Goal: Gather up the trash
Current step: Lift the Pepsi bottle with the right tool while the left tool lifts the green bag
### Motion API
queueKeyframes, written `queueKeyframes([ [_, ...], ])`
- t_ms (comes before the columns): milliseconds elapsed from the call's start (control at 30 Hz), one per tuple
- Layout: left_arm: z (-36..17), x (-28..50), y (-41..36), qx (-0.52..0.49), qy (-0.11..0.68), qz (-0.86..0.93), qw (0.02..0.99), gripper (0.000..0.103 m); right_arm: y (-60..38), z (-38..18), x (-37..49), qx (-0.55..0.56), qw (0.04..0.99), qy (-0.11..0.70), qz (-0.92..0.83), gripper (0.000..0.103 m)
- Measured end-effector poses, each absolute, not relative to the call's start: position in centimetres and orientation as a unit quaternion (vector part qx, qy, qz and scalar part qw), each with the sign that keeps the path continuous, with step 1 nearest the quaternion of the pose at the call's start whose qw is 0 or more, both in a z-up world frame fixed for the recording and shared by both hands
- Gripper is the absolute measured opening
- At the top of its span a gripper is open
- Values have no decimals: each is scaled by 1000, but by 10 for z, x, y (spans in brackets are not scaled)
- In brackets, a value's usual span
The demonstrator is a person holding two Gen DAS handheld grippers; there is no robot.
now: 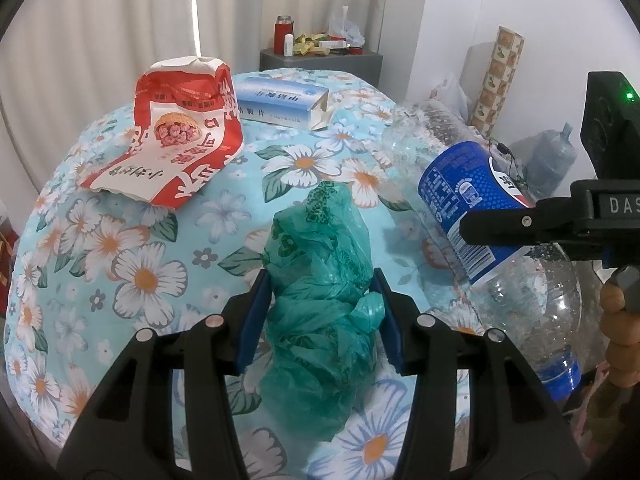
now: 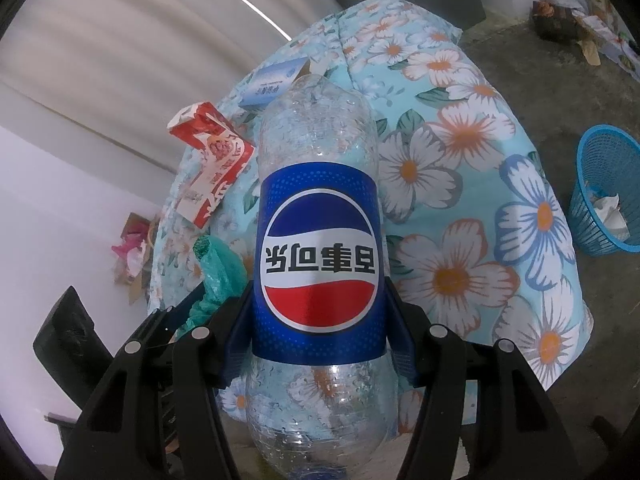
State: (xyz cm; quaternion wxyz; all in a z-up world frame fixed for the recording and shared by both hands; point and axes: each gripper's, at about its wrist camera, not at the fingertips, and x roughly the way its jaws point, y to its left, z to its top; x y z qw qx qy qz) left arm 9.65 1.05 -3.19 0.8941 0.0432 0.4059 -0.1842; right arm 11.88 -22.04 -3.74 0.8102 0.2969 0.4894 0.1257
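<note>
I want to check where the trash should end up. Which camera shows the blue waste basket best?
The right wrist view: the blue waste basket stands on the floor at the right edge, beside the flowered cloth, with white paper inside. The left wrist view does not show it at all.

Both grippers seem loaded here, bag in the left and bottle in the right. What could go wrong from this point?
1. The left hand-held gripper pinches only crumpled film of the green plastic bag; it could slide out when lifted.
2. The right hand-held gripper clamps the smooth blue label of the empty Pepsi bottle, whose long body sticks far past the pads and may pivot or slip.
3. The blue wastebasket stands on the floor beyond the bed, so a drop on the way is possible.
</note>
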Motion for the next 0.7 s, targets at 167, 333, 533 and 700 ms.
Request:
queueKeyframes([
  [167,-28,93,11,39,398,-187,898,47,-223,-35,114,308,809,484,129,58],
  [333,-20,88,19,32,388,-193,901,46,-225,-31,108,318,809,477,130,58],
  [533,-7,85,12,36,379,-198,903,46,-232,-27,101,332,810,464,134,58],
  [700,4,77,6,44,370,-202,906,46,-241,-23,91,346,813,449,135,58],
])
